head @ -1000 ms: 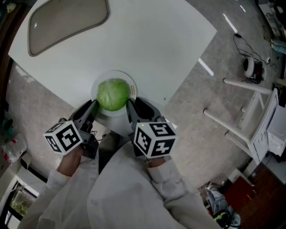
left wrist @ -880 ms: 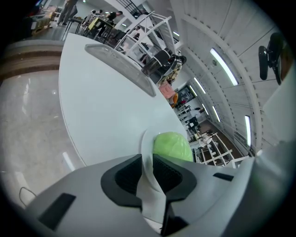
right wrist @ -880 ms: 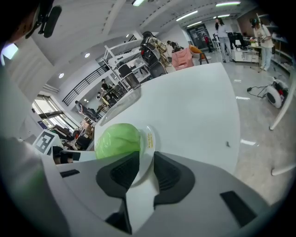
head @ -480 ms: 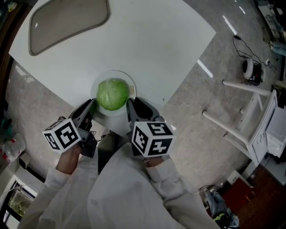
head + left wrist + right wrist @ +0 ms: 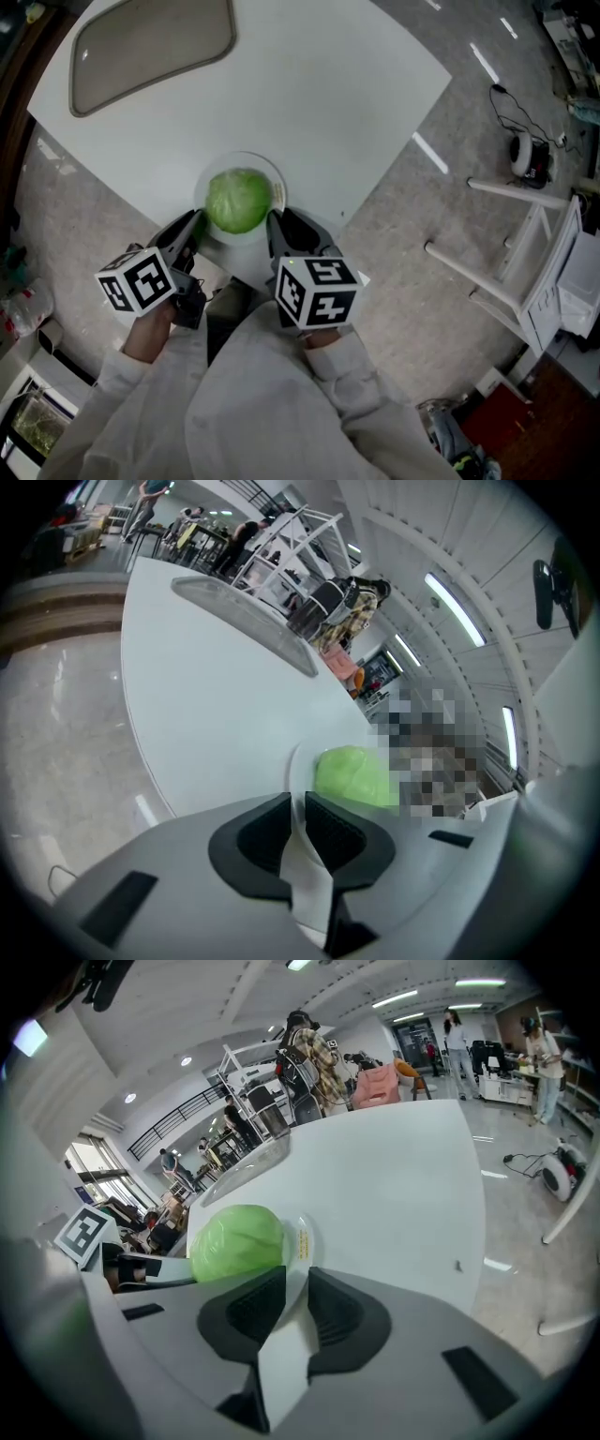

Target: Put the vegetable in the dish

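Jaws of the left tool (image 5: 298, 806) are clenched on the near rim of the white dish (image 5: 242, 156). The right tool (image 5: 296, 1281) has just been closing, and the rim now sits pinched between its pads too. The green cabbage (image 5: 237, 200) already lies in the dish, so the paired hold probably steadies or shifts it. Beyond, the white surface (image 5: 319, 103) carries a grey tray (image 5: 150, 47).
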`<state>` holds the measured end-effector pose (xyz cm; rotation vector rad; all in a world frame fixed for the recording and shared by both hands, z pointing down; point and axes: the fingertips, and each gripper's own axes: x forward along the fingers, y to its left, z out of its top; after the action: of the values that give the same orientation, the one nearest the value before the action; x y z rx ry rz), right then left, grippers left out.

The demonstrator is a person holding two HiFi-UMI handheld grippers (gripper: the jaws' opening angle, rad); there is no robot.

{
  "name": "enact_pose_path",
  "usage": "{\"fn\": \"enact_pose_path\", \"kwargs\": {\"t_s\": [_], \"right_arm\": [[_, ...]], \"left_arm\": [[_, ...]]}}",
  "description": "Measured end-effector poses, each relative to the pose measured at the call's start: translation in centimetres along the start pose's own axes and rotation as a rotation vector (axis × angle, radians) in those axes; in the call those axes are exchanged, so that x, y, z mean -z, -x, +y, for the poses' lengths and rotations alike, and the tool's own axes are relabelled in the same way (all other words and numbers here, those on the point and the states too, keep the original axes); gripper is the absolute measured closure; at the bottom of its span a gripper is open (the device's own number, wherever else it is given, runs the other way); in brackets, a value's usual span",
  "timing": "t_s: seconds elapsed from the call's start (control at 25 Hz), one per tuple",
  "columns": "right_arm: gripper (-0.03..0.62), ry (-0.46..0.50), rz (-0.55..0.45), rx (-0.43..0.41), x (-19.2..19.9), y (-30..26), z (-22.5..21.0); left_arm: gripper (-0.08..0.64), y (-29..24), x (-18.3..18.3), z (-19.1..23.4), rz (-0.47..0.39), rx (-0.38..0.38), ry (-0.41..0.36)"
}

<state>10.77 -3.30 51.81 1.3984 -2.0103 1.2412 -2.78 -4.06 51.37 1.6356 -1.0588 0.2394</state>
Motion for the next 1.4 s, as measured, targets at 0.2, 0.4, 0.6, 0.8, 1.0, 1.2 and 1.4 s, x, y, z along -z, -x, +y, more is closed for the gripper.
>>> {"fn": "enact_pose_path", "kwargs": {"t_s": [0.2, 0.4, 0.6, 0.8, 1.0, 1.2, 1.4], "right_arm": [[0.52, -0.039, 0.014, -0.039, -0.3, 0.0, -0.1], [0.526, -0.047, 0.019, -0.059, -0.8, -0.1, -0.2], [0.528, -0.022, 0.016, -0.072, -1.7, 0.3, -0.3], [0.531, 0.003, 0.007, -0.09, -2.6, 0.9, -0.1], [0.531, 0.03, 0.021, -0.104, -2.6, 1.5, 0.1], [0.529, 0.034, 0.011, -0.115, -2.5, 2.5, 0.5], [0.529, 0.041, -0.006, -0.12, -2.8, 3.0, 1.3]], "left_arm": [[0.512, 0.1, 0.2, -0.1, 0.026, -0.023, -0.031], [0.512, 0.1, 0.4, -0.3, 0.042, -0.046, -0.041], [0.512, 0.4, 0.3, -1.1, 0.025, -0.063, -0.05], [0.512, 0.9, 0.1, -1.9, -0.009, -0.072, -0.043], [0.512, 1.3, 0.8, -2.4, -0.009, -0.067, -0.012], [0.512, 2.3, 0.9, -3.1, -0.035, -0.07, -0.022], [0.512, 3.2, 0.5, -3.0, -0.066, -0.054, -0.025]]}}
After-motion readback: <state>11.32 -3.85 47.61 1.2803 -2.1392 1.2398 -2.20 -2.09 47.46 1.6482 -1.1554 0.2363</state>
